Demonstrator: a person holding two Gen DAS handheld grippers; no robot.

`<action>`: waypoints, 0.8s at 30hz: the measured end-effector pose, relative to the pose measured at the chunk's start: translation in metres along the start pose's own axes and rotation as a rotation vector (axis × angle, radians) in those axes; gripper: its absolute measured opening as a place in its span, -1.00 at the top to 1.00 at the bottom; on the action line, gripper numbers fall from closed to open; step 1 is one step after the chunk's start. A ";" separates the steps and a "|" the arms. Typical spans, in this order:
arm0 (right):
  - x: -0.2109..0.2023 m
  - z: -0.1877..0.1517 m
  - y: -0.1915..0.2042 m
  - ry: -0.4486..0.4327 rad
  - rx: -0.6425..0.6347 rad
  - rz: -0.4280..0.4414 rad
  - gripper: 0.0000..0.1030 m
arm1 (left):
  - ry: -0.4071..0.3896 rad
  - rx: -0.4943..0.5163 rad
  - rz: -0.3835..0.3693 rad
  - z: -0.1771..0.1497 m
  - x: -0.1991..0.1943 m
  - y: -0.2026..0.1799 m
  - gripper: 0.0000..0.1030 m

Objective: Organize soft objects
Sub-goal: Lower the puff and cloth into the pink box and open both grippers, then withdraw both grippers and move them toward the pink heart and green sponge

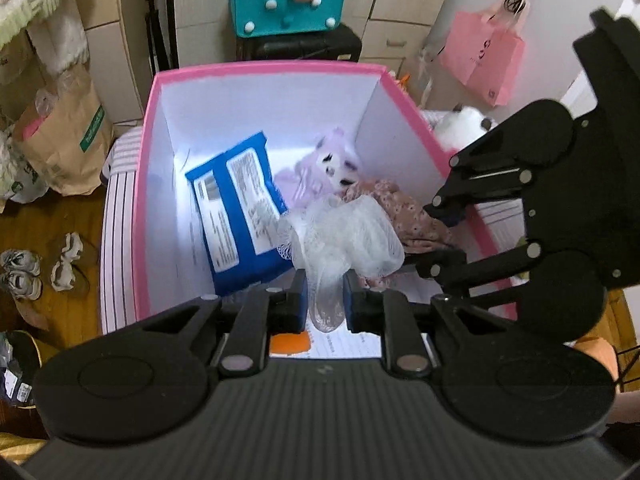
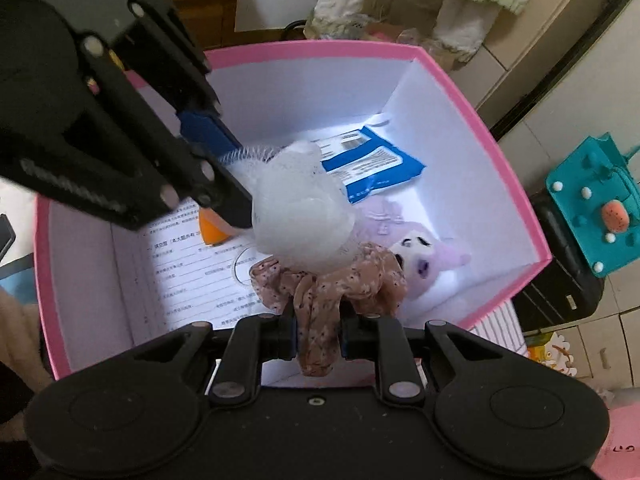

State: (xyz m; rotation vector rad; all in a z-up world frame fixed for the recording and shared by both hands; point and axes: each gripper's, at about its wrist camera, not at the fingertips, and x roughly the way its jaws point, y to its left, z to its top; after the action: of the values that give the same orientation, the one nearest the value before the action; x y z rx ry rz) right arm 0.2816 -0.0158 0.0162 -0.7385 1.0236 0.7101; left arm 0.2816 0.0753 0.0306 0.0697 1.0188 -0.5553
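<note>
Pink box [image 1: 145, 184] rim rings both claws (loads inside, walls near).

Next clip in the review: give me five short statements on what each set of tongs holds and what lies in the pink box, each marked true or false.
1. The left tongs grip a white mesh bath puff. True.
2. The right tongs are empty. False: they are shut on a floral pink scrunchie.
3. A blue packet lies inside the pink box. True.
4. The purple-and-white plush toy sits outside the box. False: it lies inside on the bottom.
5. Both tongs hold their items over the box's open top. True.
</note>
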 end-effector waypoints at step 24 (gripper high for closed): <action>-0.102 -0.063 0.010 -0.322 0.262 0.054 -0.14 | -0.087 0.116 0.107 -0.045 -0.079 -0.034 -0.05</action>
State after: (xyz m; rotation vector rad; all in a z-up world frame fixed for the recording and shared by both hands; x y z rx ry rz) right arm 0.2081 -0.0783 0.0870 -0.3555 0.8227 0.6990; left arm 0.1985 0.0918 0.0786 0.1997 0.8923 -0.5154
